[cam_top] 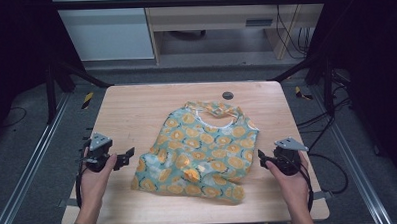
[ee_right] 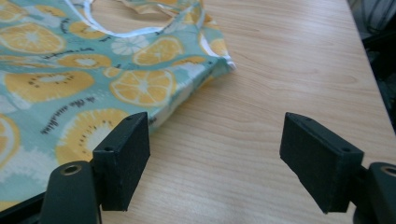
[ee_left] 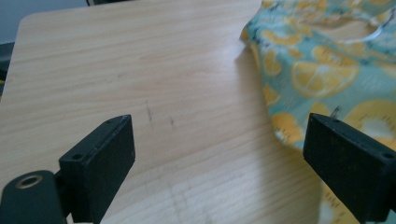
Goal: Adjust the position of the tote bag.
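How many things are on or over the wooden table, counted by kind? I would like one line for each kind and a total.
Fruit-print cloth bag: 1
Hand-held grippers, both open and empty: 2, the left gripper and the right gripper
Dark round disc near the table's far edge: 1
Total: 4

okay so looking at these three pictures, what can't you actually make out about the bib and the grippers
- Bib underside: hidden by its own folds in the high view.
- Small print on the bib: too blurred to read in the right gripper view.
- Bib's far part: cut off by the top edge in the left gripper view.
- Dark round spot on the table: too small to identify.
- Left gripper and right gripper: bodies cut off below.
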Demonstrator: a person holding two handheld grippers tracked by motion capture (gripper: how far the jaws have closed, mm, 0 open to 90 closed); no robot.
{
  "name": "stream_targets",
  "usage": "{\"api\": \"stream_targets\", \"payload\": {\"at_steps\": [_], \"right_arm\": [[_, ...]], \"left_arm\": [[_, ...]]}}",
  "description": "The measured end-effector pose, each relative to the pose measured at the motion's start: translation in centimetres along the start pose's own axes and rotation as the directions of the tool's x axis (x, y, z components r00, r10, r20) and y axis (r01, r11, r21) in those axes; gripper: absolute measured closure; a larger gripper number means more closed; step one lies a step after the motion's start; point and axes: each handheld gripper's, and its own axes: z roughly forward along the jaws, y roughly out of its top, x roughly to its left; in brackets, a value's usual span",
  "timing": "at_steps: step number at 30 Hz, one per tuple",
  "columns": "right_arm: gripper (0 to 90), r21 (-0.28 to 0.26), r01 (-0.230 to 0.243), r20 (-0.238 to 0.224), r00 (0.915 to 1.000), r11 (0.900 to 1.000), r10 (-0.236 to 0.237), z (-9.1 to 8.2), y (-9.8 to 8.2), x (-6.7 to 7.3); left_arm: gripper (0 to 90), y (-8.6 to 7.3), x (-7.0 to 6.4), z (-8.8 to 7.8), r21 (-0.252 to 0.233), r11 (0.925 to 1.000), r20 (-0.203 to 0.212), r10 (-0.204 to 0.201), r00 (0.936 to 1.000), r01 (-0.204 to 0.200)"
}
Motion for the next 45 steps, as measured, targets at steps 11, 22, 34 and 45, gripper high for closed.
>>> {"api": "stream_targets", "payload": {"at_steps": [11, 22, 34, 45], "right_arm": [[36.3, 0.018, 0.028, -0.065, 0.9975, 0.999, -0.027, 2.7, 5.1, -2.2], [29.7, 0.14, -0.024, -0.14, 0.9891, 0.99, 0.044, 9.1, 8.4, -3.8], [13.7, 0.248, -0.076, -0.18, 0.976, 0.966, 0.123, 10.6, 6.8, -2.9], [62.5, 0.311, -0.051, -0.208, 0.9707, 0.949, 0.12, 11.5, 5.9, -1.5]], "left_arm": [[8.8, 5.4, -1.4, 4.7, 0.092, 0.9923, 0.041, 0.079, 0.996, -0.083], [7.5, 8.7, -4.0, 10.7, 0.174, 0.9766, 0.072, 0.115, 0.9907, -0.126], [6.5, 9.2, -5.2, 11.3, 0.173, 0.977, 0.071, 0.115, 0.9909, -0.125], [5.8, 9.2, -5.2, 11.4, 0.167, 0.9799, 0.076, 0.097, 0.9924, -0.109]]}}
